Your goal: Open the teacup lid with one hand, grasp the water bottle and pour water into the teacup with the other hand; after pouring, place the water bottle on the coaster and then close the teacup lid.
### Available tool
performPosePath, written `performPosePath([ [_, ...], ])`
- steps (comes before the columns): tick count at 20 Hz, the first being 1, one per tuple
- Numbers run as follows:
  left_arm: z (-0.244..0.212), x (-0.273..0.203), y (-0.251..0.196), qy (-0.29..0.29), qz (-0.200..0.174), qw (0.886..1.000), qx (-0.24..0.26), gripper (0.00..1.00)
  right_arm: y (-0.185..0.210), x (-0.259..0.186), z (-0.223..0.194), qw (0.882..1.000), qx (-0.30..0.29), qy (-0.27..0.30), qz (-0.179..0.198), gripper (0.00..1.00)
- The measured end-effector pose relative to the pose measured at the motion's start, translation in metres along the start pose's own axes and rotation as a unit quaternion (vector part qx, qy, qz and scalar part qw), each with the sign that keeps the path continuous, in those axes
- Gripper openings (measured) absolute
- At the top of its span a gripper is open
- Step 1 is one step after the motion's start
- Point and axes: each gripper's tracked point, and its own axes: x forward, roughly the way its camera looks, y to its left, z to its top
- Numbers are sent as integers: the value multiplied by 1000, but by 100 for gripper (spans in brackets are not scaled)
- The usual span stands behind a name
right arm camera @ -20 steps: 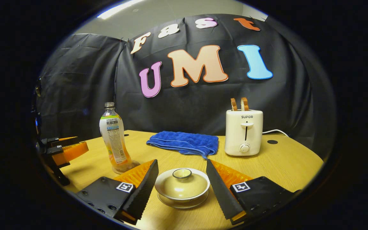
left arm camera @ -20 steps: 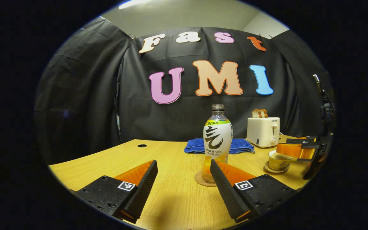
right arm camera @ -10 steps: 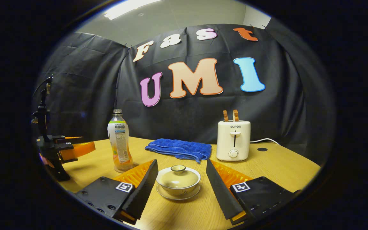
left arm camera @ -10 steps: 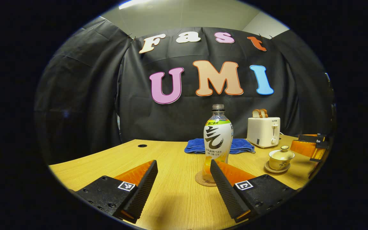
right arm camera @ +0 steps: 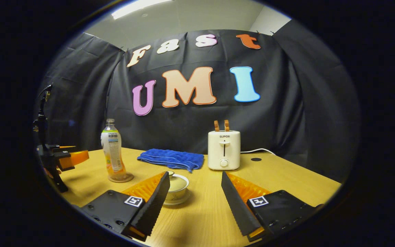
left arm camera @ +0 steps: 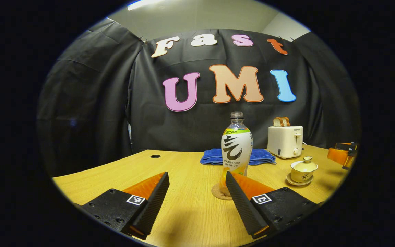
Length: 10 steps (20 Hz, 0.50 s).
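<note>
The water bottle (left arm camera: 236,151), uncapped with a white label and orange drink low inside, stands upright on a round cork coaster (left arm camera: 219,192). My left gripper (left arm camera: 197,199) is open and holds nothing; the bottle rises just behind its right finger. The cream teacup (left arm camera: 302,170) sits on its saucer with the lid on, to the right of the bottle. In the right gripper view the teacup (right arm camera: 177,187) peeks out behind the left finger of my open right gripper (right arm camera: 194,202), and the bottle (right arm camera: 113,154) on its coaster (right arm camera: 120,178) stands further left. The left gripper (right arm camera: 65,159) shows at the far left there.
A folded blue towel (right arm camera: 171,159) lies at the back of the wooden table (right arm camera: 286,181). A white toaster (right arm camera: 223,150) with two bread slices stands beside it, its cord trailing right. The right gripper (left arm camera: 342,155) shows at the far right of the left gripper view.
My right gripper has drawn back and to the right, away from the teacup, which now sits behind its left finger with the lid on. The left gripper has barely shifted.
</note>
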Motion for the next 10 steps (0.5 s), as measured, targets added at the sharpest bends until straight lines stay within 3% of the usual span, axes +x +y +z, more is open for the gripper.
performPosePath([
  [1, -1, 0, 0, 0, 2, 1000, 0, 96, -5, -2, 0, 1000, -1, 0, -10, 93],
  [3, -1, -1, 1, 0, 5, 1000, 0, 96, -17, -6, 1, 999, -2, -1, -38, 98],
  [6, -1, -3, 5, 1, 13, 1000, 0, 99, -33, -12, 2, 997, -3, -4, -77, 93],
  [10, 0, -5, 17, 0, 43, 999, 2, 97, -36, -13, 2, 996, -4, -4, -89, 93],
])
